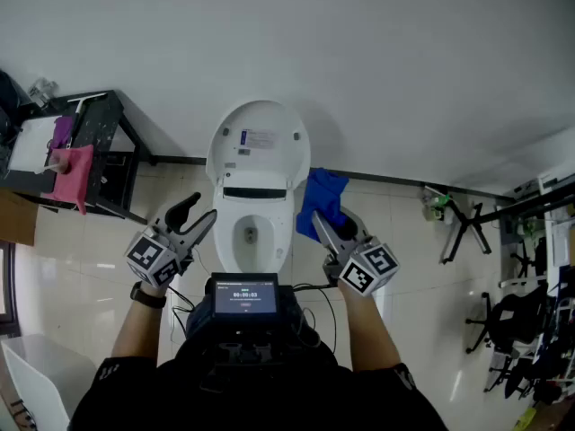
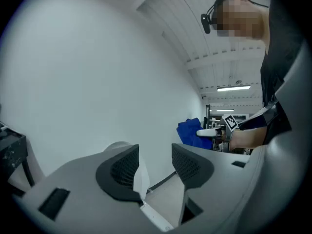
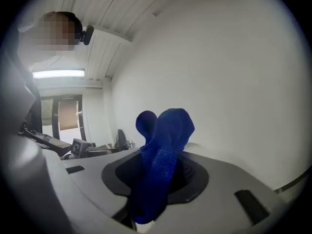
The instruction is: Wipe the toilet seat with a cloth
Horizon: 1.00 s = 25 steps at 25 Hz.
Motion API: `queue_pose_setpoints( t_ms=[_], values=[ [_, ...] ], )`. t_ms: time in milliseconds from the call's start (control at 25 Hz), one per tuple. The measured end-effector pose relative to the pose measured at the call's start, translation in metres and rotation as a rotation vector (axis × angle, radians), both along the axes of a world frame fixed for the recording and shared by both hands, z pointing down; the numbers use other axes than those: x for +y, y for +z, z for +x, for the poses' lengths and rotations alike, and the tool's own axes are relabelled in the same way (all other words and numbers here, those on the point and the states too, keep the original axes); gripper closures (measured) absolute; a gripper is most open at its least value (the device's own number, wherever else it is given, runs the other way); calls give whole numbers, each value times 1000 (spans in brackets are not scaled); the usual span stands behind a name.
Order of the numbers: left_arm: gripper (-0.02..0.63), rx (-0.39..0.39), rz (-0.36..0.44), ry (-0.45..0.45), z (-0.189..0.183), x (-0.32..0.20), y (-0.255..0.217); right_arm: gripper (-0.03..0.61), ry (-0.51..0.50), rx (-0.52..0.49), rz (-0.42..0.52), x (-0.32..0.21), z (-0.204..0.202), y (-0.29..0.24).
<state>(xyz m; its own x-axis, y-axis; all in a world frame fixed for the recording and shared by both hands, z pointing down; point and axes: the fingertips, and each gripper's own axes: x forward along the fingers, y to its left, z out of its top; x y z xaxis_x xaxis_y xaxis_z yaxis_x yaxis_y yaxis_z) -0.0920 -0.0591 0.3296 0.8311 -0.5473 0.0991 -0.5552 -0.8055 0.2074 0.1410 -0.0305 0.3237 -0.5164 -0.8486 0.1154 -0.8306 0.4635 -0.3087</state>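
Head view: the left tongs [image 1: 199, 210] are hovering beside the toilet seat's [image 1: 228, 233] left edge, the right tongs [image 1: 320, 224] beside its right edge; left gripper view: jaws are standing apart, empty; right gripper view: jaws are clamping the blue cloth [image 3: 165, 145].

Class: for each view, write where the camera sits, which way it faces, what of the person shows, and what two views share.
Head view: on the head, facing steeply down at the toilet; forearms, left gripper and right gripper show.
Left gripper view: on that gripper, facing along its open jaws toward the white wall; the person's torso shows.
Right gripper view: on that gripper, along jaws shut on the blue cloth; the person's head shows.
Shared: the blue cloth, in all three.
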Motion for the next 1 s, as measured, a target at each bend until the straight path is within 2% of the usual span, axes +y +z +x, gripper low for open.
queue_pose_setpoints(
  t_ms=[280, 600, 840, 1000],
  values=[
    [397, -13, -2, 14, 5, -8, 11, 434, -3, 104, -8, -21, 5, 19],
    [396, -71, -26, 14, 16, -12, 35, 434, -56, 229, -62, -44, 15, 62],
    [397, -117, -65, 10, 17, -12, 64, 434, -122, 299, -117, -69, 10, 117],
    [396, -144, -93, 4, 14, -10, 88, 435, -195, 388, -156, -83, 3, 166]
  ],
)
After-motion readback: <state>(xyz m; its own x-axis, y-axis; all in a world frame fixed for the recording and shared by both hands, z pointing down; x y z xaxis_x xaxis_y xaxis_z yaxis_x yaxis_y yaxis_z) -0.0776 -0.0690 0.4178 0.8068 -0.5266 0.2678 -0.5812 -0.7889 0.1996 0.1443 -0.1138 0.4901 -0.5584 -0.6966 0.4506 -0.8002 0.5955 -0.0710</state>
